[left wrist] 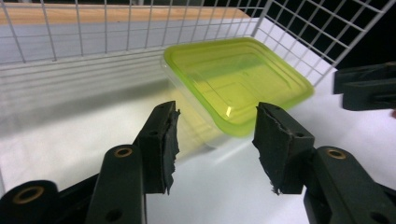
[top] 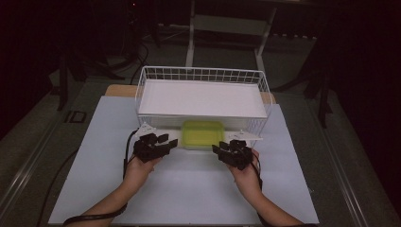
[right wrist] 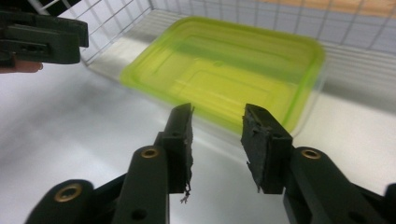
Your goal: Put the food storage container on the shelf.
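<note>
Dark room around me, white table (top: 189,189) lit: I hold my left gripper (top: 163,142) and right gripper (top: 226,147) released and empty beside the green-lidded box (top: 203,134) at the basket's (top: 146,90) near edge, judging a two-sided grasp comes next.

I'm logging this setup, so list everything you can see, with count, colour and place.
Lidded rectangular plastic container: one, clear with yellow-green lid, in front of the basket, between the grippers.
Wire basket: one, white, at the far side of the board, a white panel inside.
Flat board: one, white, covering the tabletop.
Wooden tabletop: one, light brown, showing behind the board.
Left hand-held gripper: one, black, open, left of the container.
Right hand-held gripper: one, black, open, right of the container.
</note>
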Demonstrator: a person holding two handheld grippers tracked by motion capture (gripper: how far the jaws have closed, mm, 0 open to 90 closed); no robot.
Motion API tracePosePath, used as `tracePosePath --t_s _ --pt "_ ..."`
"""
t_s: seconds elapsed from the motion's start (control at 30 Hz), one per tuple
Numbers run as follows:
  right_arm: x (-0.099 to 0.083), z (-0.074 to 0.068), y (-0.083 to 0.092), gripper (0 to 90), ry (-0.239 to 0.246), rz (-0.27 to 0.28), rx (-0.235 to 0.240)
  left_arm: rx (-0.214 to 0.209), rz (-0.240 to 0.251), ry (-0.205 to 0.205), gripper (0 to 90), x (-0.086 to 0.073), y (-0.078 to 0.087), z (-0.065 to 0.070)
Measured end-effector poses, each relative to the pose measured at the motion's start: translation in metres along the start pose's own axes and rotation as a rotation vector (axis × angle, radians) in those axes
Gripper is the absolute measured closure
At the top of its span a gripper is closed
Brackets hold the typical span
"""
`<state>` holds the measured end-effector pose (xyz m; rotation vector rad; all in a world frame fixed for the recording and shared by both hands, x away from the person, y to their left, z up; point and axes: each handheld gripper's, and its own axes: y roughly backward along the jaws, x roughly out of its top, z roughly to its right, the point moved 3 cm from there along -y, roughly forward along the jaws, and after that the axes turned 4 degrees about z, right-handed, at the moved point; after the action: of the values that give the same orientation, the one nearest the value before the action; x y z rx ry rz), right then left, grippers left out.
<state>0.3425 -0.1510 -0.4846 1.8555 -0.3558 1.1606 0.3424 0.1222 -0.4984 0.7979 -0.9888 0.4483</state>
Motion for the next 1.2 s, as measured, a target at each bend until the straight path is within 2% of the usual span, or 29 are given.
tracePosePath --t_s 0.07,0.13,0.17,0.2,0.27,0.3,0.37,0.47,0.57,0.63,0.7,0.77,0.83,0.93,1.0,1.07,1.1,1.13,1.2 --pt "-0.003 -0.003 -0.001 75.7 0.009 -0.014 0.014 -0.008 -0.007 0.005 44.4 -0.003 0.004 0.001" --pt "-0.007 -0.006 -0.005 83.5 0.027 -0.028 0.020 -0.015 0.005 0.011 39.1 -0.007 0.009 0.000" --pt "-0.008 -0.008 -0.007 87.6 0.032 -0.035 0.031 -0.034 0.007 0.022 38.9 -0.009 0.011 -0.001" --pt "-0.010 -0.010 -0.009 89.7 0.042 -0.047 0.042 -0.072 0.008 0.026 37.4 -0.012 0.012 -0.002" --pt "-0.013 -0.015 -0.014 89.8 0.071 -0.070 0.045 -0.115 0.009 0.024 28.8 -0.016 0.013 -0.004" --pt "-0.014 -0.017 -0.016 89.8 0.079 -0.072 0.045 -0.133 0.014 0.020 28.9 -0.018 0.014 -0.005" --pt "-0.016 -0.021 -0.020 89.8 0.090 -0.075 0.044 -0.151 0.028 0.018 26.3 -0.021 0.014 -0.009" --pt "-0.018 -0.023 -0.027 89.9 0.097 -0.075 0.043 -0.182 0.037 0.005 16.1 -0.026 0.014 -0.012" --pt "-0.020 -0.026 -0.036 89.9 0.088 -0.100 0.054 -0.165 0.056 -0.044 12.9 -0.029 0.015 -0.010" --pt "-0.020 -0.028 -0.040 89.9 0.106 -0.105 0.050 -0.144 0.062 -0.057 0.5 -0.030 0.016 -0.007" --pt "-0.020 -0.028 -0.042 89.9 0.117 -0.107 0.047 -0.144 0.078 -0.067 0.5 -0.031 0.018 -0.006" --pt "-0.019 -0.028 -0.048 89.9 0.102 -0.101 0.042 -0.129 0.083 -0.083 0.5 -0.032 0.019 -0.004" --pt "-0.017 -0.027 -0.052 89.9 0.116 -0.102 0.031 -0.116 0.098 -0.085 0.5 -0.033 0.019 -0.003" --pt "-0.013 -0.024 -0.058 89.9 0.111 -0.101 0.026 -0.105 0.104 -0.093 0.5 -0.032 0.020 -0.002" --pt "-0.012 -0.021 -0.062 89.9 0.081 -0.103 0.028 -0.104 0.107 -0.101 0.5 -0.031 0.020 -0.001" --pt "-0.011 -0.019 -0.066 89.8 0.076 -0.104 0.027 -0.108 0.102 -0.104 0.6 -0.031 0.019 0.000" --pt "-0.011 -0.018 -0.067 89.8 0.076 -0.104 0.025 -0.108 0.100 -0.118 0.6 -0.031 0.018 0.002" --pt "-0.009 -0.014 -0.073 89.8 0.078 -0.104 0.003 -0.113 0.098 -0.123 0.5 -0.031 0.018 0.003" --pt "-0.006 -0.010 -0.076 89.8 0.058 -0.100 -0.004 -0.117 0.100 -0.125 0.6 -0.031 0.017 0.005"
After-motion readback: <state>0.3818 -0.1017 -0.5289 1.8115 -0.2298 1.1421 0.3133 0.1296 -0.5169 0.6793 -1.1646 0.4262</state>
